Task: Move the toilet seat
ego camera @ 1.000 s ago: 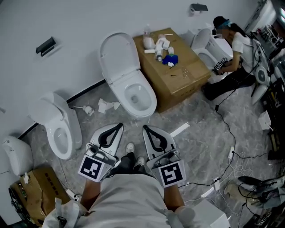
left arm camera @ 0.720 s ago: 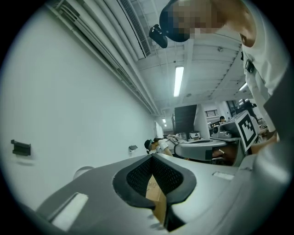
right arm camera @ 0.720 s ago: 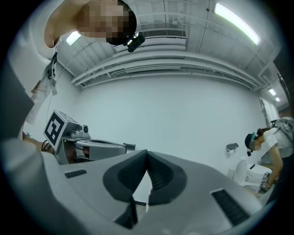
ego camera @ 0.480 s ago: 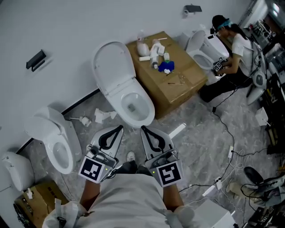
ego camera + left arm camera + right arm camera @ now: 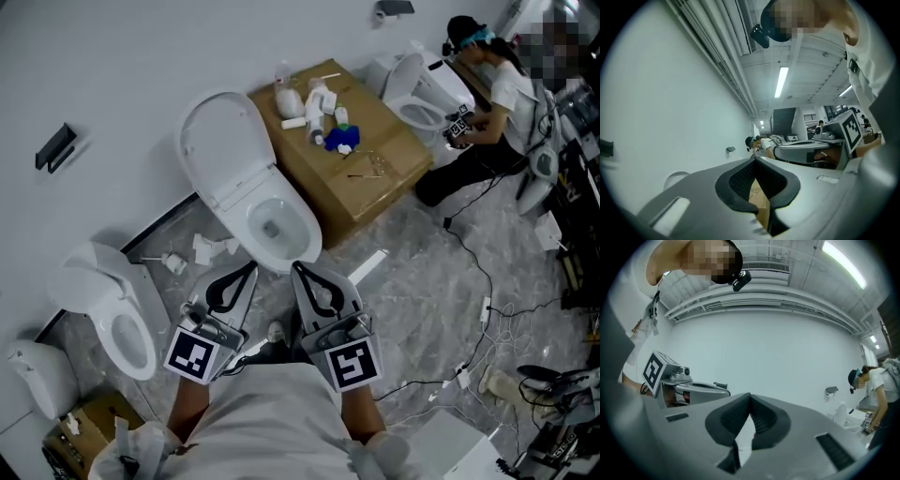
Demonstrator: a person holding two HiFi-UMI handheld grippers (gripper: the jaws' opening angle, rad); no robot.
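Note:
A white toilet stands by the wall, its bowl [image 5: 277, 225] open. Its lid and seat [image 5: 225, 148] stand raised against the wall; I cannot tell one from the other. My left gripper [image 5: 251, 268] is held low in front of my body, shut and empty, its tip just short of the bowl's front rim. Beside it my right gripper [image 5: 296, 268] is also shut with nothing in it. In the left gripper view the left gripper [image 5: 753, 159] points towards the wall, and the right gripper [image 5: 750, 394] does the same in its own view.
A second toilet [image 5: 120, 305] stands at the left. A cardboard box [image 5: 375, 169] with bottles on top sits right of the middle toilet. A person [image 5: 492, 103] crouches by a third toilet [image 5: 417, 89] at the far right. Cables [image 5: 478, 281] and paper scraps [image 5: 211, 247] lie on the floor.
The head view has swung, so the toilet and box have slid left and down. Both grippers stay shut side by side, now a little nearer the bowl's rim.

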